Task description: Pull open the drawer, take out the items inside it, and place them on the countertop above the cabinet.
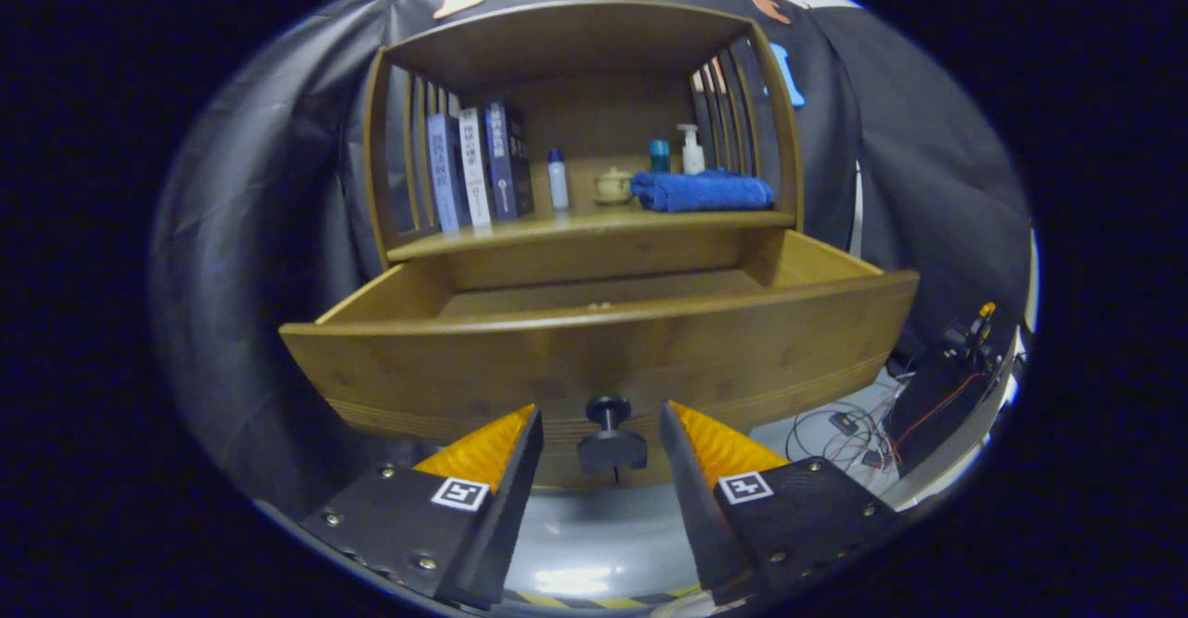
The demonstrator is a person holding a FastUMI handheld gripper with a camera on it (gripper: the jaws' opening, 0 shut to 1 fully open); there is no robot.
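We see the drawer of the wooden cabinet pulled well out toward us. Its dark round knob stands in the gap of the hand-held gripper, but the two fingers are spread apart and do not touch the knob on either side, so the hand-held gripper is open and holds nothing.

We judge that the pulling step is done or almost done, and that the next step is to reach into the drawer. From this low angle the tall front panel hides most of the inside. We see only a strip of the drawer floor near the back, with one very small thing on it that we cannot identify. So we cannot tell what items lie inside.

To do this step well, we should first draw the fingers back from the knob without catching it, then lift the hand-held gripper above the front panel and tilt it down, so that the inside comes into view before we close on anything.

The bench above the drawer already carries books, a small bottle, a little pot and a folded blue towel. The free strip along its front edge looks to us the best place to set things.
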